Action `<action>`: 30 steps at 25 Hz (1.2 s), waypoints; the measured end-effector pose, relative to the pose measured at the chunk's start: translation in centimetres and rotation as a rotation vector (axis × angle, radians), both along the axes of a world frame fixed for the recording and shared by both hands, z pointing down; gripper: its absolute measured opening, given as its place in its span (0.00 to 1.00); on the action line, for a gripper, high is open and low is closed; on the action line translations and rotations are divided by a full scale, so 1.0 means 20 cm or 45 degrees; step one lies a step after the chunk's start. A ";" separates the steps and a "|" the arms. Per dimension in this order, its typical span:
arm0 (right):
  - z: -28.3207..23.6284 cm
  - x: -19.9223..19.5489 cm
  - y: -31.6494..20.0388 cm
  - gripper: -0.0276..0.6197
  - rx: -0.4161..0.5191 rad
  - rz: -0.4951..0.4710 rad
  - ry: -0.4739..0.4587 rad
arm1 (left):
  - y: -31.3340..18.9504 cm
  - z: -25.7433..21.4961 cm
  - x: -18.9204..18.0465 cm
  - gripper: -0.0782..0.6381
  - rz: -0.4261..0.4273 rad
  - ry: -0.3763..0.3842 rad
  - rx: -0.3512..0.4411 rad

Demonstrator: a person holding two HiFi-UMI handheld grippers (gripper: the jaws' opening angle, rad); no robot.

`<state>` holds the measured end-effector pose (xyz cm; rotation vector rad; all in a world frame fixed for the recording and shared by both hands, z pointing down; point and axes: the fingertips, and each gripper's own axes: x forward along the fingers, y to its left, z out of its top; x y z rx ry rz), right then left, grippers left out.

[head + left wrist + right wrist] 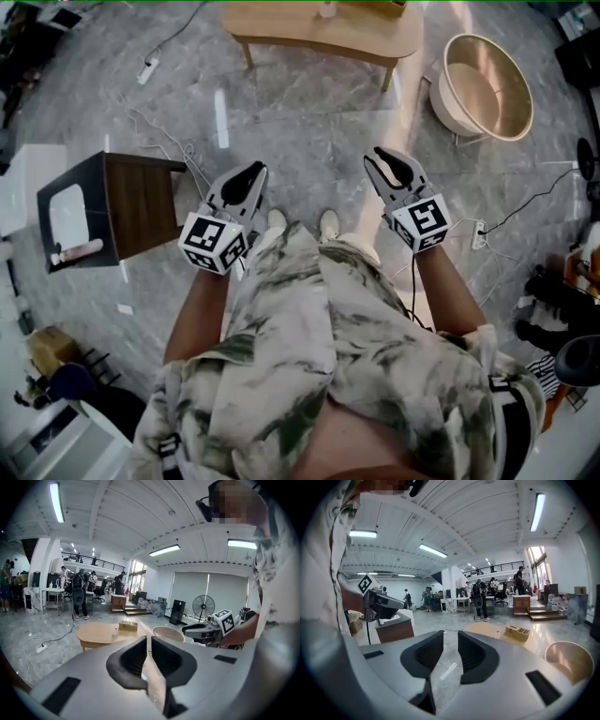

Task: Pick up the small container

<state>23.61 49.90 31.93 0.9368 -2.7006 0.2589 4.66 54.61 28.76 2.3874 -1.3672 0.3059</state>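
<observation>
A small pale bottle stands on the light wooden coffee table at the far side of the floor; the left gripper view shows this bottle too. A pale tube lies on the dark side table at my left. Which of these is the small container I cannot tell. My left gripper hangs in the air in front of the body, shut, with nothing in it. My right gripper is level with it, open and empty. Both are far from either table.
A large round tub stands on the floor at the right. A small wooden box sits on the coffee table. Cables and power strips lie on the grey marble floor. People stand at desks far back in the room.
</observation>
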 end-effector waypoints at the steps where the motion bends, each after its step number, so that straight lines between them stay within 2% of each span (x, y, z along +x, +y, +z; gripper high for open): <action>1: 0.01 0.01 -0.03 0.22 -0.003 0.011 0.003 | -0.03 0.01 -0.01 0.15 -0.002 0.000 -0.009; 10: 0.04 -0.08 -0.30 0.21 -0.007 0.095 0.045 | -0.33 0.10 -0.14 0.15 0.035 0.041 -0.015; 15: 0.00 -0.18 -0.50 0.26 0.003 0.161 0.067 | -0.57 0.11 -0.24 0.15 0.098 0.061 -0.004; 30: -0.06 -0.66 -1.17 0.27 0.024 0.321 0.155 | -1.20 0.14 -0.77 0.14 0.263 0.070 -0.033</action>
